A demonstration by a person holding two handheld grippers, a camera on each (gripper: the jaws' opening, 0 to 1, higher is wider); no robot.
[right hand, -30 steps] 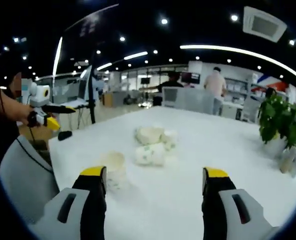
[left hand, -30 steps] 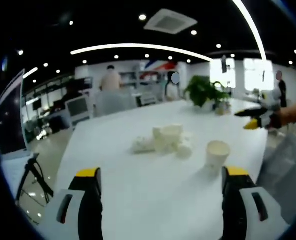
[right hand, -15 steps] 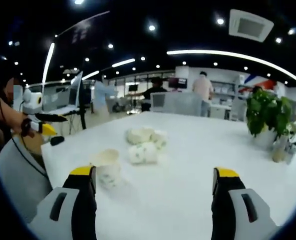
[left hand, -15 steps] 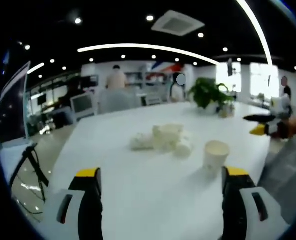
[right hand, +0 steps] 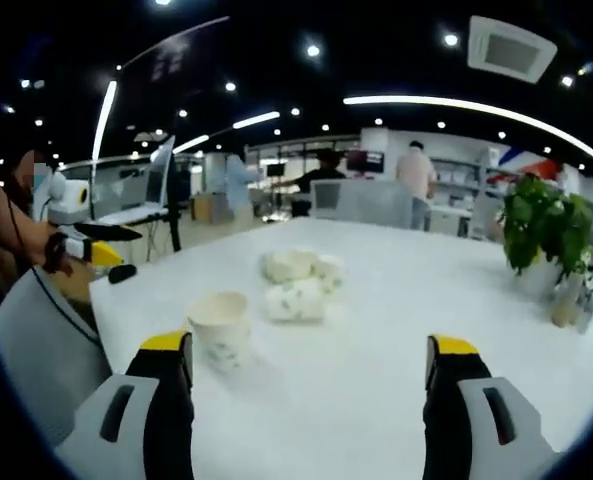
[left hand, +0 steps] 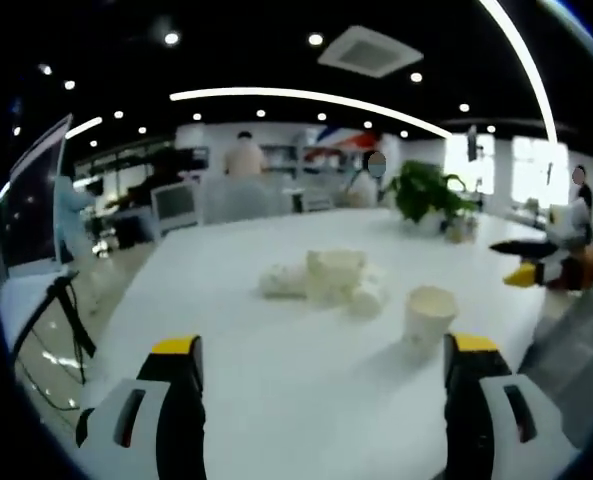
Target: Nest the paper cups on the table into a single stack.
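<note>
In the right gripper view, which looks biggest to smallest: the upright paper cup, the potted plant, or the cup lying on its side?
1. Potted plant, though it stands farthest.
2. Upright paper cup.
3. Cup lying on its side; it looks about like the upright one, which is nearer, so that order is unsure.

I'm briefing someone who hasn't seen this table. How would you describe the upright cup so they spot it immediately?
Start at the big white table, then find the heap of paper cups lying on their sides mid-table. The upright cup stands apart from that heap, nearer the right tool; unlike its tipped neighbours, it stands alone with its mouth facing up.

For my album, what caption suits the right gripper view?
Open right gripper faces an upright paper cup and toppled cups on a white table.
</note>
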